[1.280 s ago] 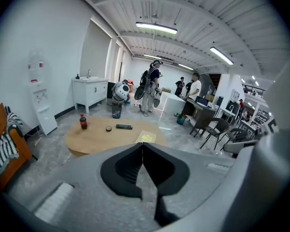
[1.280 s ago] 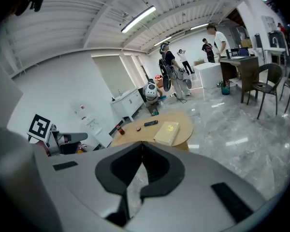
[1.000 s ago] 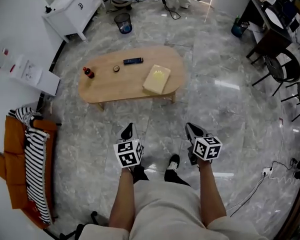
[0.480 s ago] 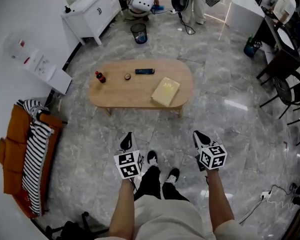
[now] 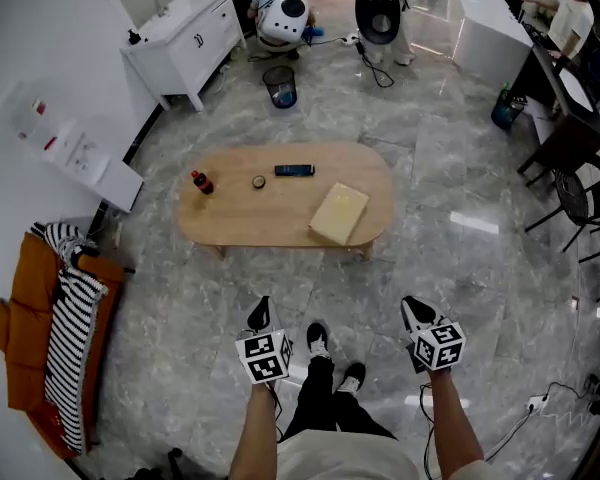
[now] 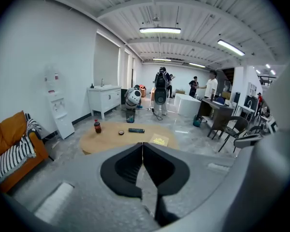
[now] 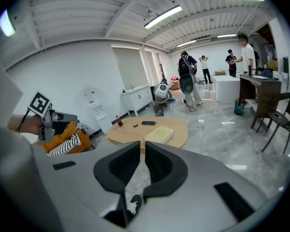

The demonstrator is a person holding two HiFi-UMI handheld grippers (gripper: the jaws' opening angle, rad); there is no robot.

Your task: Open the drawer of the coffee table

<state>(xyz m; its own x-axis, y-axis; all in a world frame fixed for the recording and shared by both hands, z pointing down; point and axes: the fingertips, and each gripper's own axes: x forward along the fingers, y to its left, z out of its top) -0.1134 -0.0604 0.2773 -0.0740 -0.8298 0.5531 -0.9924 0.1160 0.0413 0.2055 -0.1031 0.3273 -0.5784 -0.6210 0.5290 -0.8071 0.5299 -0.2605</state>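
The oval wooden coffee table (image 5: pixel 270 218) stands on the marble floor, some way ahead of me. No drawer shows from here. On it lie a small red-capped bottle (image 5: pixel 201 182), a little round object (image 5: pixel 259 181), a dark remote (image 5: pixel 294 170) and a pale yellow book (image 5: pixel 340 213). My left gripper (image 5: pixel 262 309) hangs in the air short of the table, shut and empty; its jaws meet in the left gripper view (image 6: pixel 143 144). My right gripper (image 5: pixel 416 311) is beside it. Its jaws are opening, with a narrow gap and nothing between them (image 7: pixel 142 145).
An orange sofa with a striped cloth (image 5: pixel 42 338) lies at the left. A white cabinet (image 5: pixel 185 40) and a bin (image 5: pixel 279 86) stand beyond the table. Dark chairs (image 5: pixel 580 193) and desks line the right. A cable (image 5: pixel 540 408) lies on the floor.
The table and both grippers now sit lower in the head view, and more of the room's far end shows. My legs have stepped forward between the grippers.
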